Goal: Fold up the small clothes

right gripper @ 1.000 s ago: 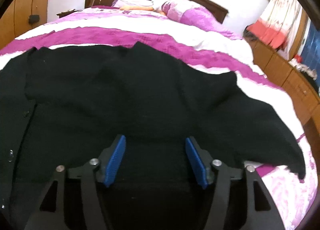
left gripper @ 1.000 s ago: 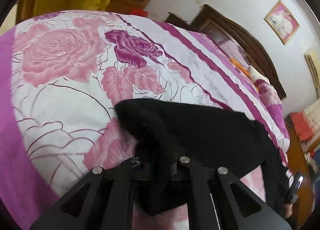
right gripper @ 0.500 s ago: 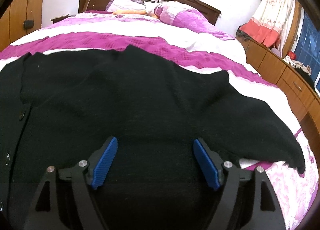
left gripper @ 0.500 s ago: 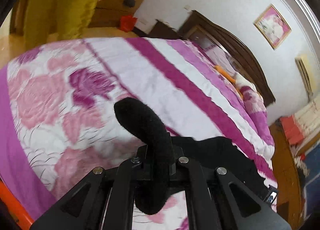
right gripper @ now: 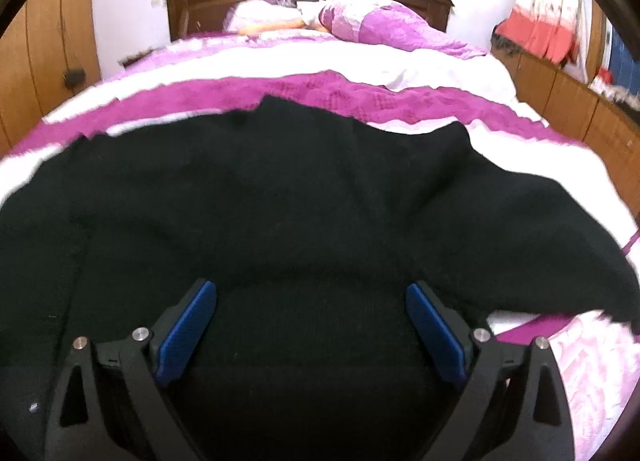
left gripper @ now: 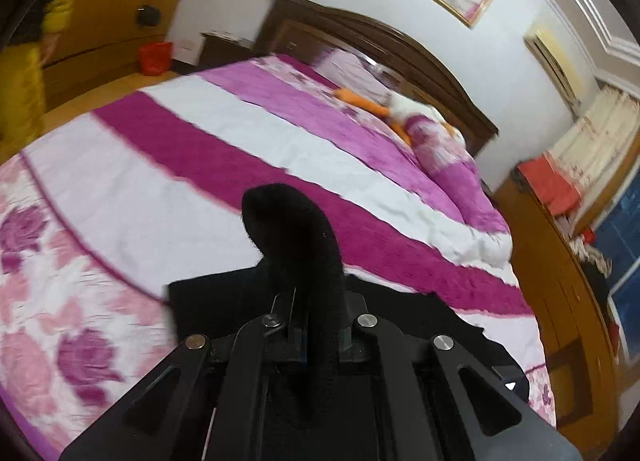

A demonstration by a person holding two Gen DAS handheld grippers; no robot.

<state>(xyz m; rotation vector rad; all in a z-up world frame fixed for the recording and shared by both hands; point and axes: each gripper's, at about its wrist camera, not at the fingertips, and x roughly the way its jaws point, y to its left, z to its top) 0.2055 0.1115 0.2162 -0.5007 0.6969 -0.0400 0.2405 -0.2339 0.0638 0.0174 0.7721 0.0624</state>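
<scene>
A black knit cardigan (right gripper: pixel 280 197) lies spread across the pink and white bedspread (right gripper: pixel 304 95). Its right sleeve (right gripper: pixel 560 229) trails toward the bed's right edge. My right gripper (right gripper: pixel 310 297) hovers just over the cardigan's body; its blue pads (right gripper: pixel 188 331) are far apart, the jaws are still opening, and nothing is pinched between them. In the left wrist view my left gripper (left gripper: pixel 316 325) is shut on a black sleeve end (left gripper: pixel 292 237) that curls up above the jaws, lifted over the rest of the cardigan (left gripper: pixel 224 305).
Pillows and an orange and white soft toy (left gripper: pixel 384 109) lie by the dark wooden headboard (left gripper: pixel 376 41). A person in yellow clothing (left gripper: pixel 24 65) stands at the far left. Wooden cabinets (right gripper: pixel 568 93) with red cloth on top run along the right side.
My left gripper has lifted the sleeve end off the bedspread and swung it toward the cardigan's body. The right gripper's jaws have spread wider over the cardigan and hardly moved.
</scene>
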